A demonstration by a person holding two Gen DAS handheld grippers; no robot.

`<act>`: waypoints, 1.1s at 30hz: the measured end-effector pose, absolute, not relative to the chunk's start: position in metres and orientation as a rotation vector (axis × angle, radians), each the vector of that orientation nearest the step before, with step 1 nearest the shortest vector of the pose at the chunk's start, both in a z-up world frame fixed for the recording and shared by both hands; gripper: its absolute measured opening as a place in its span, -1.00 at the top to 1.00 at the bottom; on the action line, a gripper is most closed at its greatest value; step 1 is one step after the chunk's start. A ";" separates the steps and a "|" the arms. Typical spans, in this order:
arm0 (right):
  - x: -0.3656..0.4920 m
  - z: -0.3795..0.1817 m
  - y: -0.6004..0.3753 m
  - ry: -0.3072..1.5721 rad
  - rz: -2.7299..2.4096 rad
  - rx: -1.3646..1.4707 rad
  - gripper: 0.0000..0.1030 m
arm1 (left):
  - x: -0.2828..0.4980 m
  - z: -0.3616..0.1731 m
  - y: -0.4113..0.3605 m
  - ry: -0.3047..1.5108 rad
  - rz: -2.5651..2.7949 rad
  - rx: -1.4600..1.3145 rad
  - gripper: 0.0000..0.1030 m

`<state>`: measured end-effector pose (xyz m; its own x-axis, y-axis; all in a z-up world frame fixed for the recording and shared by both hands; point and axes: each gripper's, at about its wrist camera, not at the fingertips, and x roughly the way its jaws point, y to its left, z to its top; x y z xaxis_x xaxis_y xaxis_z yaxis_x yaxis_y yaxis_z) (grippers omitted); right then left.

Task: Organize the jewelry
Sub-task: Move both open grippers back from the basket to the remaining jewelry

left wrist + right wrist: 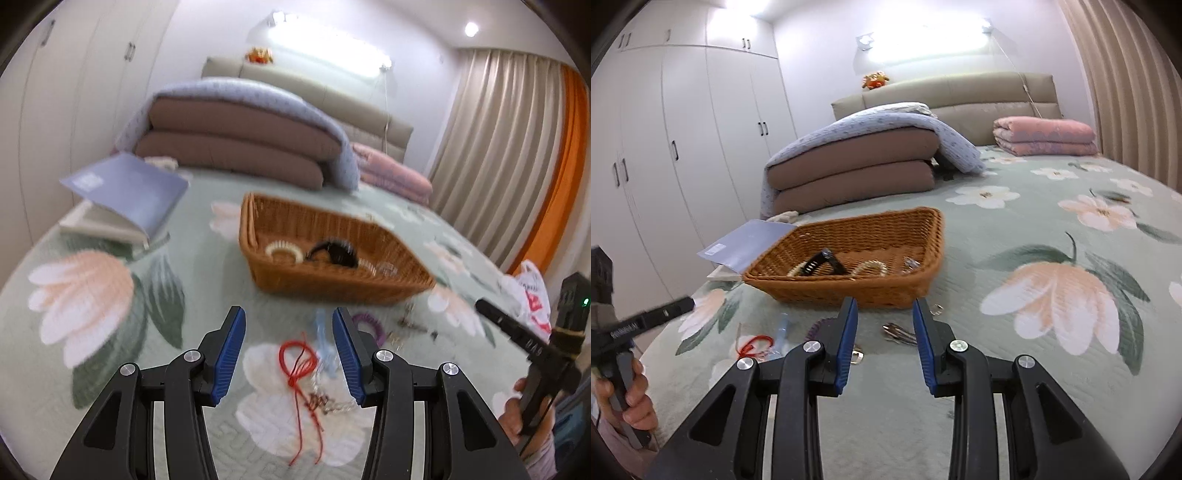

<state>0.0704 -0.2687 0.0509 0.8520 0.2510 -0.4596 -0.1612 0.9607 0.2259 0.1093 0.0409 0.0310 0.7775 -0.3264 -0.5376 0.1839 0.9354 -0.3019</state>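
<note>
the wicker basket sits on the bed in the middle of both views, and it makes sense as the collecting spot: a cream bracelet, a black hair clip and some clear pieces already lie in it. what remains loose is spread on the quilt just in front of its near wall, low in the frame. in the left view the left claw hovers with its blue pads apart and nothing between them, the red cord and a silvery chain lying on the quilt below and framed by the gap, so i'd guess that is its next pick. a purple coil tie lies just right of that claw. in the right view the right claw is also parted and empty, aimed low at a small bunch of metal pieces near the basket's front. a blue book sits at the left of the basket, out of the way. the left view is blurred, so the small items there are hard to name.
</note>
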 end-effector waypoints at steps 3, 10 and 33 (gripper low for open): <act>0.079 0.043 -0.284 0.554 0.192 0.202 0.34 | 0.124 0.010 0.041 0.710 -0.294 -0.259 0.02; 0.096 0.025 -0.322 0.657 0.178 0.309 0.34 | 0.142 -0.015 0.045 0.806 -0.304 -0.318 0.02; 0.113 -0.009 -0.267 0.858 0.096 0.086 0.34 | 0.161 -0.026 0.017 0.858 -0.272 -0.193 0.04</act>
<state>0.1130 -0.2673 -0.0095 0.6498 0.1189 -0.7508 -0.0500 0.9922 0.1139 0.1614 0.0174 -0.0257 0.6227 -0.3122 -0.7175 0.1576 0.9482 -0.2759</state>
